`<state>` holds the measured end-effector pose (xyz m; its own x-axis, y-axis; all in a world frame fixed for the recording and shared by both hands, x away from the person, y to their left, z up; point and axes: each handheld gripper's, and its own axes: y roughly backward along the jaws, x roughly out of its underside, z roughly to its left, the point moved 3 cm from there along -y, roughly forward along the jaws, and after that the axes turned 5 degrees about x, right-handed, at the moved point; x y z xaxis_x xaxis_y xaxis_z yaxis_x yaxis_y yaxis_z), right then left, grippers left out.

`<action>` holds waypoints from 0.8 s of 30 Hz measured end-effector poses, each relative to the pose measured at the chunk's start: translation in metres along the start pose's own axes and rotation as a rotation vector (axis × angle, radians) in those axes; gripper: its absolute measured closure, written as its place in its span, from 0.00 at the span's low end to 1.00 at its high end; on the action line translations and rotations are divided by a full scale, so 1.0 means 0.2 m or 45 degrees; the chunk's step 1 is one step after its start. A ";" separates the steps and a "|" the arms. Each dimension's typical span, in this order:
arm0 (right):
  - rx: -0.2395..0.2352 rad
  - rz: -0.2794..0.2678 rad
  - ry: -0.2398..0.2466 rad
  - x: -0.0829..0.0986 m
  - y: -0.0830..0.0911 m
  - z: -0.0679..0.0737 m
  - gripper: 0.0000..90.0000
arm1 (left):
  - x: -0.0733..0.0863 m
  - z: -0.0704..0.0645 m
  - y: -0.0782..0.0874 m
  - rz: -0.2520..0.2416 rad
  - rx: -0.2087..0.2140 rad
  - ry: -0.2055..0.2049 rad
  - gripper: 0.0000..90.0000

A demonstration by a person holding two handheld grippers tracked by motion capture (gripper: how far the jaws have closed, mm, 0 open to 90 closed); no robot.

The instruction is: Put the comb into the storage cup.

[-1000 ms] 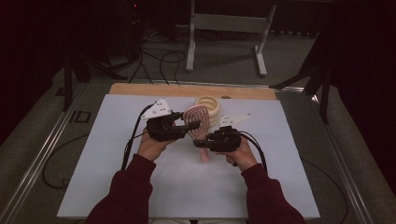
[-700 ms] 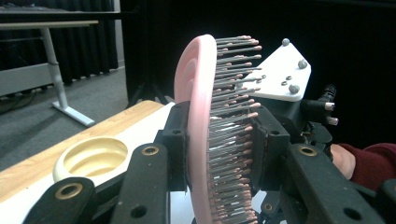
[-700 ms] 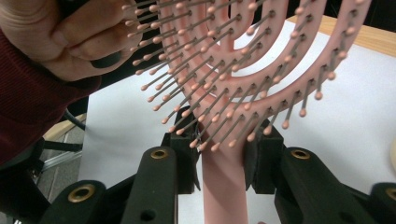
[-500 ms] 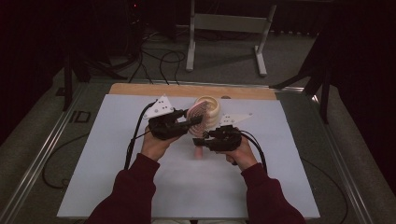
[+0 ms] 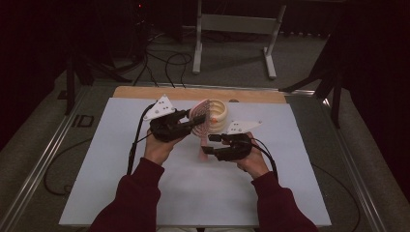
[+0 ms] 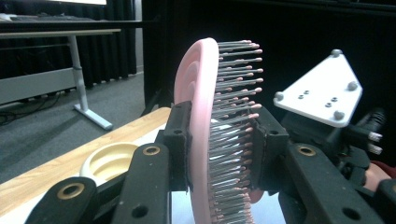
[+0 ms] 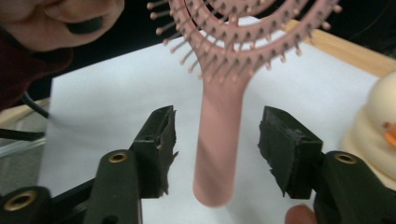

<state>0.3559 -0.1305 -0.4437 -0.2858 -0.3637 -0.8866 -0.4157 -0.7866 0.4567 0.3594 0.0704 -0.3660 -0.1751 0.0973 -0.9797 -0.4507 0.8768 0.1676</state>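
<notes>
Two hand-held grippers meet over a pink hairbrush [image 5: 201,126] above the white sheet [image 5: 193,188] covering the table, a person's forearms in dark red sleeves [image 5: 130,198] reaching in from the near edge. The left gripper [image 5: 191,123] is clamped on the brush's round head: in the left gripper view the pink disc [image 6: 201,116] stands on edge between the two black jaws, its back against the left jaw and its bristle tips (pale pink balls on grey pins) pressed against the right jaw. The brush head is lifted off the sheet, its handle [image 5: 201,152] hanging down toward the near side. The right gripper [image 5: 207,144] waits with its jaws spread wide apart; in the right gripper view the handle [image 7: 219,149] sits in the gap between them, closer to neither pad and touching neither, its rounded end low in the picture and blurred. A cream-coloured ring-shaped object [image 5: 218,113] rests on the sheet just beyond the brush head, near the far edge where a strip of bare wood [image 5: 145,93] shows. In the left gripper view the same cream piece [image 6: 109,161] appears low at left, and the other gripper's grey three-cornered plate [image 6: 322,91] shows at right.
</notes>
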 end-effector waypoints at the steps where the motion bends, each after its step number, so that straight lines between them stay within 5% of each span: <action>1: 0.024 -0.003 0.009 0.01 0.01 0.00 0.45 | 0.00 0.00 0.00 -0.004 -0.002 0.002 0.73; 10: 0.162 -0.065 0.020 0.06 0.11 -0.01 0.40 | -0.01 0.03 0.01 -0.015 -0.032 0.020 0.73; 24: 0.304 -0.104 -0.063 0.20 0.24 -0.01 0.19 | -0.04 0.07 0.02 -0.031 -0.090 0.027 0.73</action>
<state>0.3255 -0.1840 -0.4580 -0.2825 -0.2740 -0.9193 -0.6293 -0.6703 0.3932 0.3701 0.0802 -0.3593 -0.1818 0.0655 -0.9811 -0.5158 0.8431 0.1519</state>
